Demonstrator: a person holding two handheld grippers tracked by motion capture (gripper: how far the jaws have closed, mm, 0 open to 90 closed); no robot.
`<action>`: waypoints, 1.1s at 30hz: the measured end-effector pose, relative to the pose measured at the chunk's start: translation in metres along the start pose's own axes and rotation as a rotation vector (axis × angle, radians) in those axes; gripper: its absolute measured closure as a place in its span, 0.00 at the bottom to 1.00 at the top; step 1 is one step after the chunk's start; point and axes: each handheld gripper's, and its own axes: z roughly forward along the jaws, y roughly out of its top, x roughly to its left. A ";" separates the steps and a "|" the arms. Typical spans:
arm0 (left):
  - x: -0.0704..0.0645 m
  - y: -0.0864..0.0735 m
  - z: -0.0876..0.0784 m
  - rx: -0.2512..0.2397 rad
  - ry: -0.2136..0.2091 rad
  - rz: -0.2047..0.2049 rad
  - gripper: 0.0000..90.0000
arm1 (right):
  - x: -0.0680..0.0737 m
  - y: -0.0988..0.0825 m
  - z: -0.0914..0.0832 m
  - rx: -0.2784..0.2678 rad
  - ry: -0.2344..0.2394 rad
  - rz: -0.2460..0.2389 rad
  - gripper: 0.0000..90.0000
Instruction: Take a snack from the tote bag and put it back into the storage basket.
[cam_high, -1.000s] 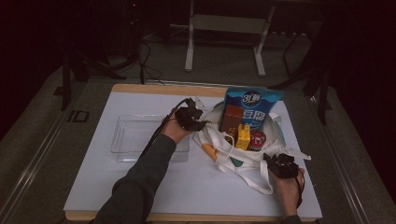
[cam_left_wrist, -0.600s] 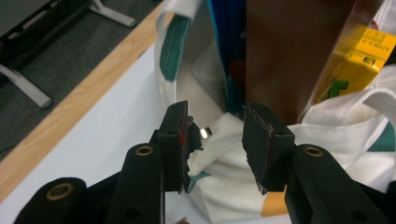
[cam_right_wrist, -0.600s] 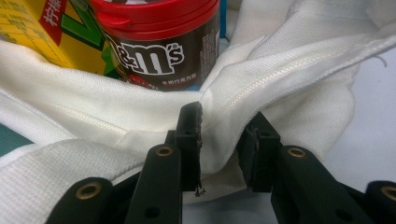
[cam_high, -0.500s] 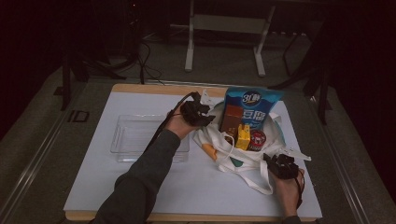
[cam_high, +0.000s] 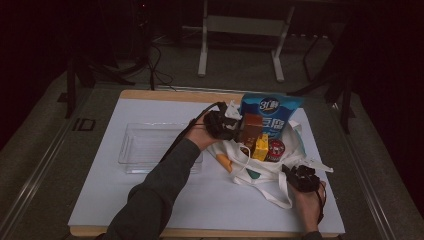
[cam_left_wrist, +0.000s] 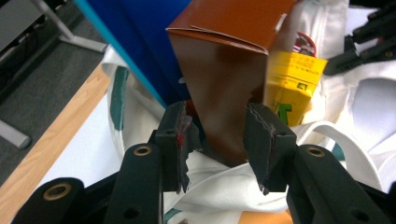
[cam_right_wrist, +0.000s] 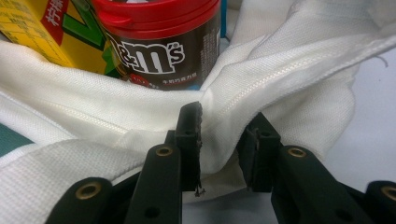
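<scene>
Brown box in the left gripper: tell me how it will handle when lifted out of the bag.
The brown box looks like thin folded card, so probably light and easily dented. Its glossy sides may slip between the left gripper jaws. Tall and narrow, it may tip when set down.

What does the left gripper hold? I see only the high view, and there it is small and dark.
Observer: In the left gripper view, the left gripper is clamped on a brown carton, with both pads on its sides.
Operator: And what does the right gripper hold?
Observer: In its own view, the right gripper pinches a fold of the white cloth bag.
Operator: What is the dark round thing in the bag?
Observer: It is a candy tub with a red lid, beside a yellow carton.
</scene>
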 end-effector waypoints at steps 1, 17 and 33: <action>0.000 0.000 0.000 -0.002 0.001 0.009 0.67 | 0.000 0.000 0.000 0.000 0.000 0.000 0.79; 0.008 -0.002 0.003 -0.054 -0.076 0.012 0.43 | 0.000 0.000 0.000 -0.003 0.003 -0.001 0.79; 0.020 0.015 0.026 -0.091 -0.124 -0.027 0.28 | -0.001 -0.001 0.000 -0.002 0.012 0.007 0.79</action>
